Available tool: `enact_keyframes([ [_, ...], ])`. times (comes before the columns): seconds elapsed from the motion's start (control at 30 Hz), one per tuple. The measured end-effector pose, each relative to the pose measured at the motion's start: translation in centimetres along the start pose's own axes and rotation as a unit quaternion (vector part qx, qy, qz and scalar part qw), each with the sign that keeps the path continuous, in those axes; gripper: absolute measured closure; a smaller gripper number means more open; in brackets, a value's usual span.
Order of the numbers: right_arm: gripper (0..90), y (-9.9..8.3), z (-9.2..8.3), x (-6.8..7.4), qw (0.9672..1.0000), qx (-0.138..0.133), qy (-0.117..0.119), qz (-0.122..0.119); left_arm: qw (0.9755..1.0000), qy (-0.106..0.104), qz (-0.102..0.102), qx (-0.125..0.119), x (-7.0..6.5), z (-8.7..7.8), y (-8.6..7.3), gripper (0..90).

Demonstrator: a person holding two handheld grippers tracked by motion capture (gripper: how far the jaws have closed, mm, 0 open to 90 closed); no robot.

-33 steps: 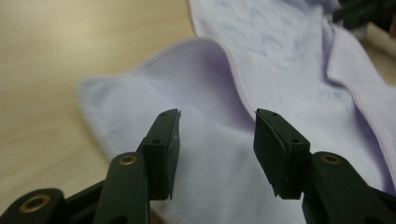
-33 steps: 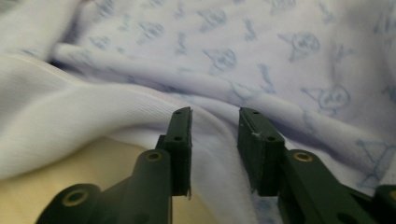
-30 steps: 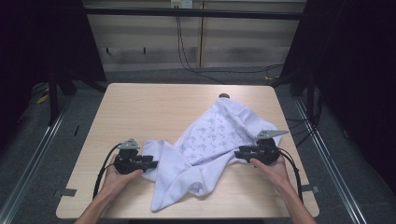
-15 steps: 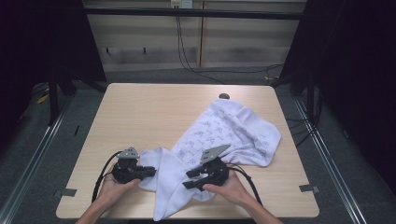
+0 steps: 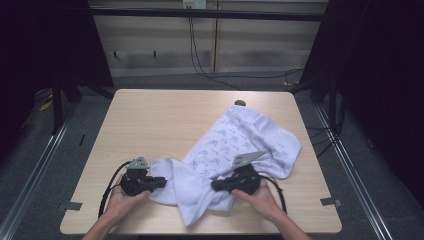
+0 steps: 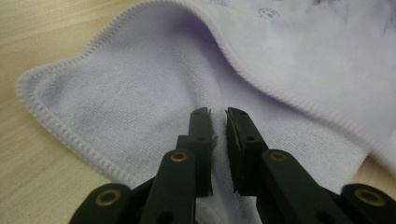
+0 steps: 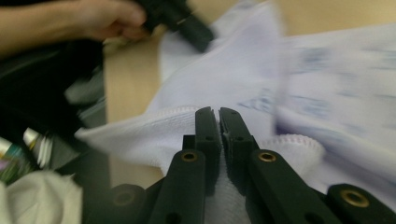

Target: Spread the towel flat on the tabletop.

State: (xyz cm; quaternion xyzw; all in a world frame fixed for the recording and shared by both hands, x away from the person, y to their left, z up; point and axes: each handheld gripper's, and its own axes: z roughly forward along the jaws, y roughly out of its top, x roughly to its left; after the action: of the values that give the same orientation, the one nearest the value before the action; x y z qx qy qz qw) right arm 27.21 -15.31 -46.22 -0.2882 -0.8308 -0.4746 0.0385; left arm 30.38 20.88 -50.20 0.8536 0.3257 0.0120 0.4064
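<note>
A white cloth (image 5: 250,140) with a small blue print lies crumpled on the right half of the wooden table (image 5: 165,115). My left gripper (image 5: 161,181) points right at the cloth's near-left corner. In the left gripper view, my left gripper (image 6: 218,122) has closed its jaws on a raised fold of the cloth (image 6: 140,84). My right gripper (image 5: 216,185) points left at the cloth's front edge. Its jaws have just been closing, and my right gripper (image 7: 218,119) now pinches a hemmed fold of the cloth (image 7: 224,70).
A small dark round object (image 5: 240,103) sits at the table's far edge. Tape marks (image 5: 72,205) lie at the front corners. Black cables cross the floor behind the table. Dark frame posts stand on both sides. The other hand (image 7: 107,18) appears at the top left of the right gripper view.
My right gripper has moved left from the cloth's right edge to its front middle. The cloth's right corner has folded in. My left hand has stayed put.
</note>
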Motion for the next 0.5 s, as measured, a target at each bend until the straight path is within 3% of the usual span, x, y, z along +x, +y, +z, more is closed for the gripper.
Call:
enact_keyframes([
  [0.07,86.4,-0.8,-2.4,-1.9,0.9983,-0.029,-0.034,0.038,1.0000,-0.002,-0.001,-0.001,0.0,0.1,0.1,80.4],
  [0.1,85.8,-1.6,-3.6,-3.1,0.9956,-0.047,-0.046,0.067,1.0000,0.000,-0.001,-0.002,0.0,0.1,0.1,80.3],
  [0.13,85.0,-2.3,-4.3,-3.9,0.9935,-0.050,-0.063,0.080,1.0000,0.002,0.000,-0.003,-0.1,0.2,0.1,80.3],
  [0.2,84.7,-3.2,-5.0,-5.0,0.9912,-0.040,-0.091,0.087,1.0000,0.002,0.002,-0.002,-0.1,0.3,0.2,80.3],
  [0.23,83.4,-3.7,-5.3,-5.7,0.9887,-0.034,-0.104,0.103,1.0000,0.001,0.002,-0.002,-0.2,0.4,0.3,80.2],
  [0.3,80.3,-4.4,-5.3,-6.7,0.9859,-0.023,-0.112,0.122,1.0000,-0.003,-0.001,-0.001,-0.4,0.5,0.3,79.8],
  [0.4,76.4,-4.7,-4.9,-7.0,0.9845,0.005,-0.118,0.130,0.9998,-0.011,0.006,0.012,-1.4,0.2,0.0,79.9],
  [0.5,70.8,-4.7,-5.1,-6.4,0.9869,0.009,-0.115,0.113,0.9994,-0.018,0.015,0.025,-2.6,-0.2,-0.4,78.3],
])
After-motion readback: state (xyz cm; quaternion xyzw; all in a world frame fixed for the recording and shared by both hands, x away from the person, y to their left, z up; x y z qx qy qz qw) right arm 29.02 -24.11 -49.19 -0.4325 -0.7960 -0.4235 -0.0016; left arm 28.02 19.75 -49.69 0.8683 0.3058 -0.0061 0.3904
